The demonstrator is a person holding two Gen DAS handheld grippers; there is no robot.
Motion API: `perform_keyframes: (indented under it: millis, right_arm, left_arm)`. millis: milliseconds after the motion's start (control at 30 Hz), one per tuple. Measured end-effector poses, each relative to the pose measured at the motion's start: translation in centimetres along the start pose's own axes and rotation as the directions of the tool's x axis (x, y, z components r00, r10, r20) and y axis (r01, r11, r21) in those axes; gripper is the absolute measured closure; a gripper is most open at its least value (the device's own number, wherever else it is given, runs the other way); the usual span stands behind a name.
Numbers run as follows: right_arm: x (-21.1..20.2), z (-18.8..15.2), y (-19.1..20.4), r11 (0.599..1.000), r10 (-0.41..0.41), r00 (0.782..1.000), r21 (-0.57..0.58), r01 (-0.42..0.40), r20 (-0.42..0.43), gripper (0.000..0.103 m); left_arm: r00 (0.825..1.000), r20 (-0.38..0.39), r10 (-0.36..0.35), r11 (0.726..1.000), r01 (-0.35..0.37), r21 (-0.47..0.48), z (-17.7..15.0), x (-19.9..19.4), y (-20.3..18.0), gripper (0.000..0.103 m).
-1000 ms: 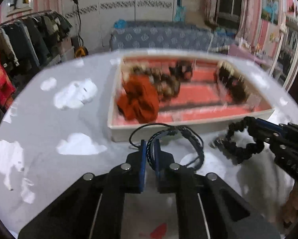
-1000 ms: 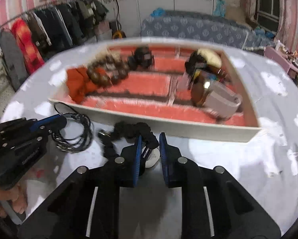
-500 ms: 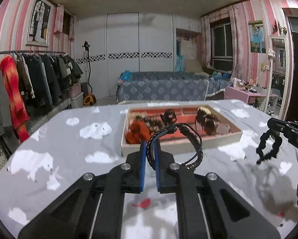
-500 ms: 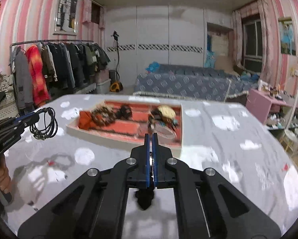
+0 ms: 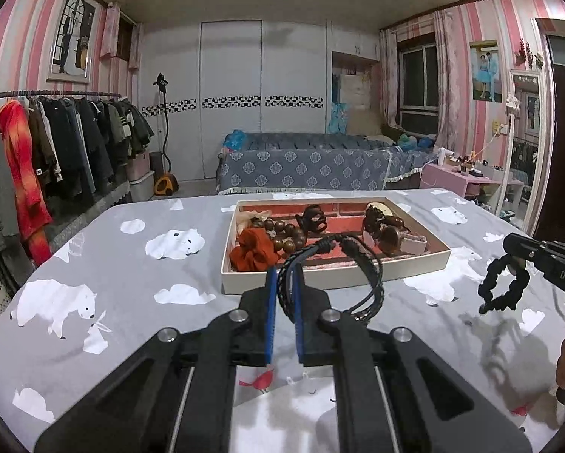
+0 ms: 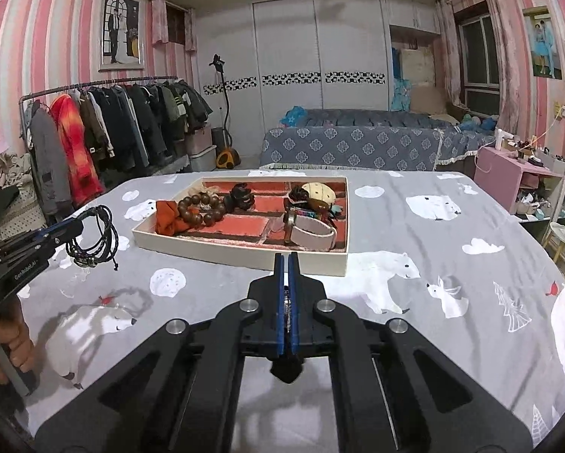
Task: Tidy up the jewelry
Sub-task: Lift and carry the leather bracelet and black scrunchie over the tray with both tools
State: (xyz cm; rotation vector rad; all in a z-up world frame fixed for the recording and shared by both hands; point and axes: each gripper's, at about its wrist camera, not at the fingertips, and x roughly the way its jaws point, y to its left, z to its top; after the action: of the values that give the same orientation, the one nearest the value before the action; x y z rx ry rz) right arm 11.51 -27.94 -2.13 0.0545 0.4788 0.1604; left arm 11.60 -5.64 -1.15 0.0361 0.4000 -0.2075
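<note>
Our left gripper (image 5: 284,283) is black with blue pads, and between them we see a black braided cord bracelet (image 5: 343,275) flecked with pale blue. Our right gripper (image 6: 287,264) is black with blue pads too; from it hangs a black knotted bracelet (image 5: 503,288). Under both spreads a grey cloth (image 6: 414,234) printed with white polar bears, white clouds and small red birds. Ahead of the tongs sits a cream-walled tray (image 6: 244,255) lined in red brick pattern with dark mortar lines. In it we see a rust-orange scrunchie (image 6: 167,217), brown wooden beads (image 6: 201,209), a dark brown claw clip (image 6: 241,198) and a pale pink strap (image 6: 312,234).
</note>
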Motion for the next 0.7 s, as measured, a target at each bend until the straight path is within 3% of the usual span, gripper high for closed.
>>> perform_keyframes:
  millis: [467, 700]
  right_arm:
    - [-0.4, 1.4, 0.7, 1.0, -0.012, 1.0, -0.02, 0.013, 0.021, 0.1]
    - [0.3, 4.3, 1.1, 0.999, -0.018, 0.998, -0.047, 0.021, 0.061, 0.1]
  left_arm:
    - [1.0, 0.008, 0.017, 1.0, -0.017, 0.0, 1.4, 0.1, 0.1, 0.095]
    - [0.996, 0.084, 0.029, 0.999, -0.031, 0.022, 5.8, 2.0, -0.1, 0.095]
